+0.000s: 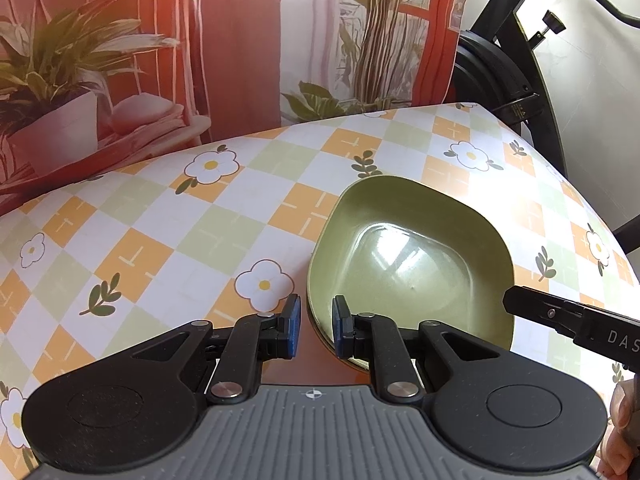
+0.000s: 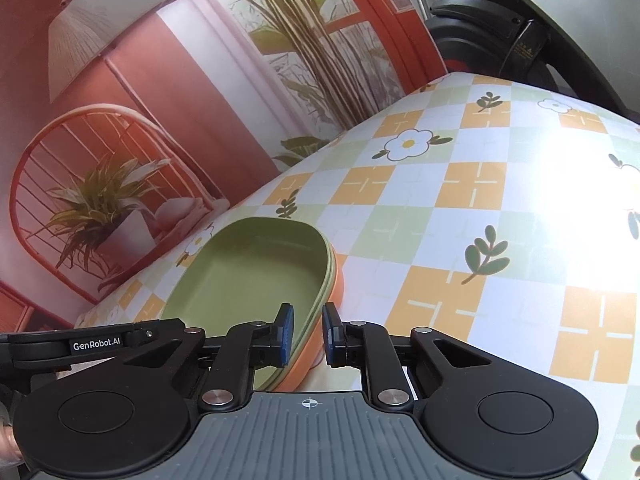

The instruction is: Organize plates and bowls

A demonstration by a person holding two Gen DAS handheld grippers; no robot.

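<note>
Both the left gripper [image 1: 316,326] and right gripper [image 2: 308,334] straddle the rims of the stacked green bowl [image 1: 412,260] and orange bowl [image 2: 316,344], slightly parted, gripping nothing; uneven closing could tilt the stack on the desk [image 1: 160,240].

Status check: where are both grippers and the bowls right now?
Left gripper open, straddling green bowl rim. Right gripper open, straddling rim on its side. Green bowl nested in orange bowl. Tablecloth around stack unobstructed.
</note>
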